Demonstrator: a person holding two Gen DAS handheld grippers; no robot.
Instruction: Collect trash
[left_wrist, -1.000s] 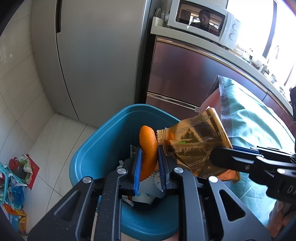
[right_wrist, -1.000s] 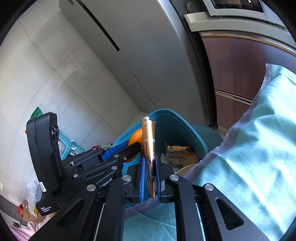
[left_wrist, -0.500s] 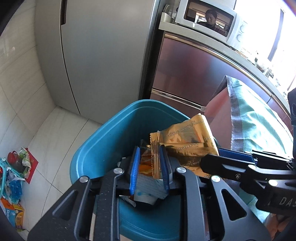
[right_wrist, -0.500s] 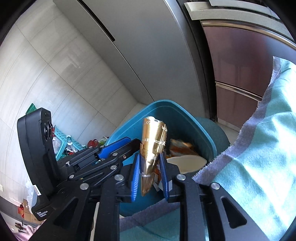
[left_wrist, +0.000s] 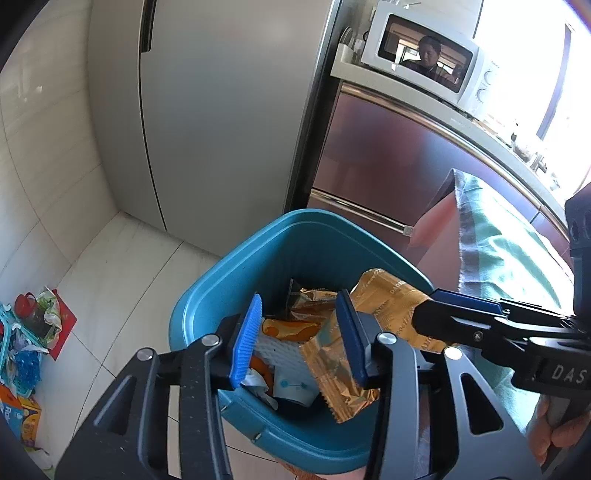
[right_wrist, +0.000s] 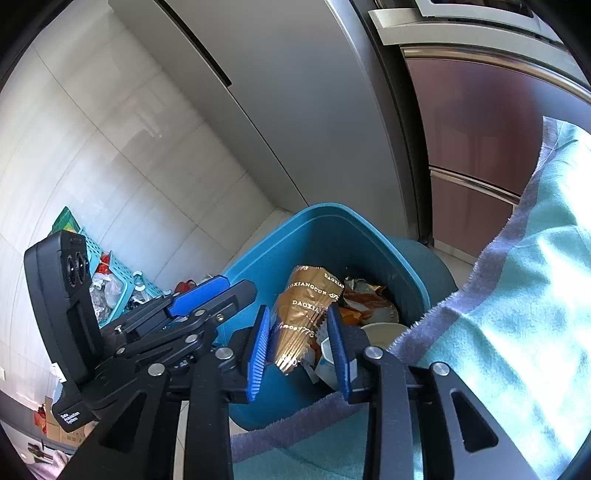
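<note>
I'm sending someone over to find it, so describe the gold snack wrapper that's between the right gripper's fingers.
Find the tall grey fridge; in front of it stands a blue bin beside a teal cloth. Sticking up from its trash is the gold wrapper, shiny and ribbed with white lettering, taller and smoother than the crumpled orange wrappers and the white cup behind it.

Bright daylight, blown-out window (left_wrist: 535, 55) glare upper right, fisheye-curved dark corners

White tiled floor (left_wrist: 122, 258) carries blue bin (left_wrist: 236, 273); turquoise basket (right_wrist: 122, 273) with clutter by wall.
</note>
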